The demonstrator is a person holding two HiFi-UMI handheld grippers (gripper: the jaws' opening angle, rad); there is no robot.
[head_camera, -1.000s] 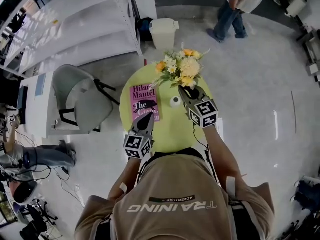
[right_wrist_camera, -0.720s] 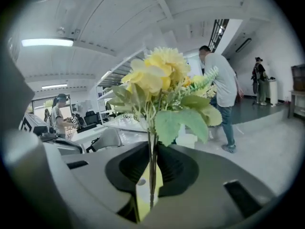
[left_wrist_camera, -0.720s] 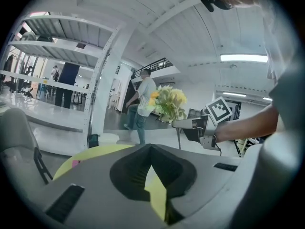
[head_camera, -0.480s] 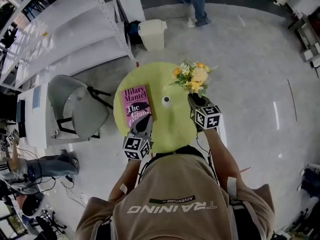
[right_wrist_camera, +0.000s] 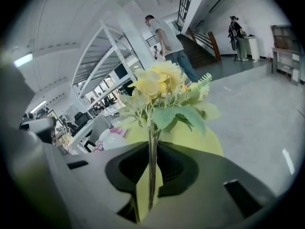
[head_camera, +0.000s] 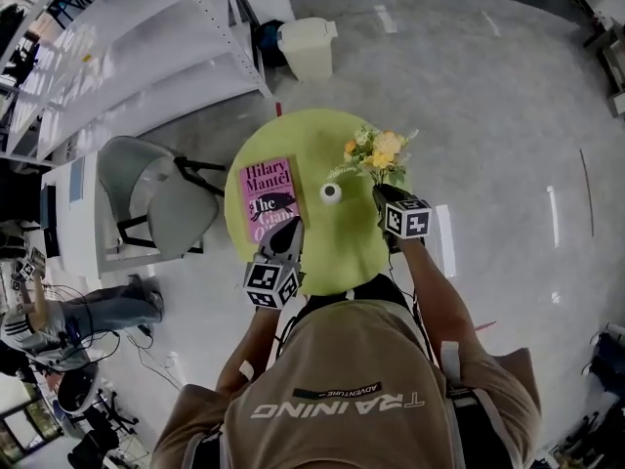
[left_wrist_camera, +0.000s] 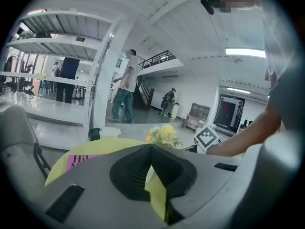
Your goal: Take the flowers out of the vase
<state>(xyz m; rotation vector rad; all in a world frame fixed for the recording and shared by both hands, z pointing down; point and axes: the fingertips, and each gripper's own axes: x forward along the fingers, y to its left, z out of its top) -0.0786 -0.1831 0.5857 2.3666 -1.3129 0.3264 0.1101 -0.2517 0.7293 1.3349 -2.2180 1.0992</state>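
Observation:
My right gripper [head_camera: 383, 191] is shut on the thin green stems [right_wrist_camera: 152, 156] of a yellow and white bunch of flowers [head_camera: 376, 152]. It holds the flowers [right_wrist_camera: 159, 87] over the right side of the round yellow-green table [head_camera: 337, 252]. The small white vase [head_camera: 331, 192] stands apart, just left of the bunch, with its mouth showing empty. My left gripper [head_camera: 290, 231] hovers at the near end of the pink book [head_camera: 269, 198]. Its jaws meet at the tips with nothing between them. In the left gripper view, the flowers [left_wrist_camera: 162, 133] show beyond the left gripper [left_wrist_camera: 151, 149].
A grey chair [head_camera: 161, 198] stands left of the table. Behind it are a white bin [head_camera: 308, 45] and white shelving [head_camera: 127, 47]. A person sits on the floor at the far left [head_camera: 59, 316]. Another person [left_wrist_camera: 125, 92] walks in the background.
My right gripper has come down with the flowers, from above the table's far side to low over its right side, clear of the vase. My left gripper has crept forward a little.

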